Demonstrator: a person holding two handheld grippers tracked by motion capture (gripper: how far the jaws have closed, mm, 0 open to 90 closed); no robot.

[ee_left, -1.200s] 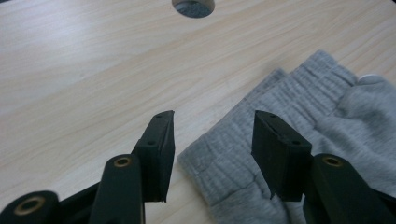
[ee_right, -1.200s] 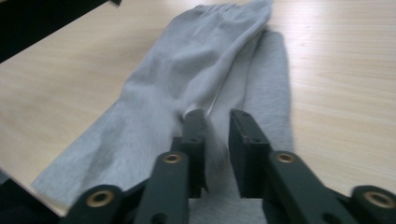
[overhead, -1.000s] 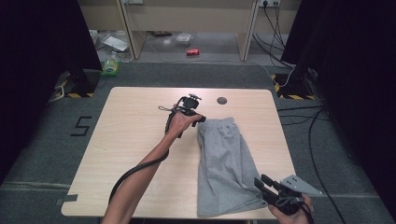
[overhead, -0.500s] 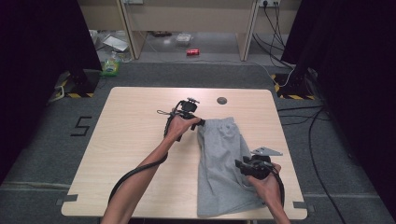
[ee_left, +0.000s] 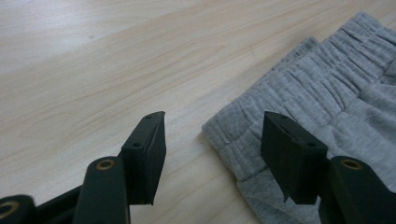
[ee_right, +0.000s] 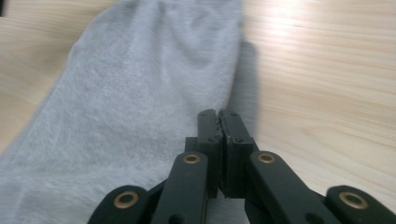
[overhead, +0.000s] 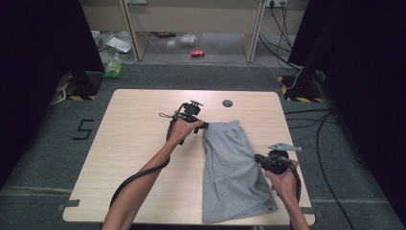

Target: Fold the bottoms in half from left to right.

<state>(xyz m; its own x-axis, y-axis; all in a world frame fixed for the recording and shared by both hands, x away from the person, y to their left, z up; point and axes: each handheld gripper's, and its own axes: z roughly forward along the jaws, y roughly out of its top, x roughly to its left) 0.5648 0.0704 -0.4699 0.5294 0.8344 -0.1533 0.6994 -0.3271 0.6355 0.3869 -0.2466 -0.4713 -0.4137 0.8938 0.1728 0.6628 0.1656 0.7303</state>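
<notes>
grey shorts point(overhead: 232, 167) lie flat on the wooden table point(overhead: 134, 158), right of centre, waistband toward the far side, leg hems toward the near edge, folded lengthwise into a long strip. left gripper point(overhead: 203, 126) sits at the far left corner of the waistband, held by the left hand point(overhead: 179, 132). in the left gripper view its jaws stand apart and have just been opening a bit more; the waistband corner point(ee_left: 233, 140) lies on the table between them, one jaw over bare wood, the other over the cloth, pads not pressing on it. right gripper point(overhead: 259, 157) is at the right edge of the shorts about midway down, held by the right hand point(overhead: 282, 179), grey plate on top. its jaws have just closed, and in the right gripper view the two pads meet flush right at the fabric's edge point(ee_right: 231, 100); can't tell whether any cloth is pinched between them, looks like none. black cable point(overhead: 139, 177) runs along the left forearm. small dark round spot point(overhead: 227, 103) on the table near the far edge, well apart from the shorts. floor beyond the table has a red can point(overhead: 197, 53) and some clutter.
</notes>
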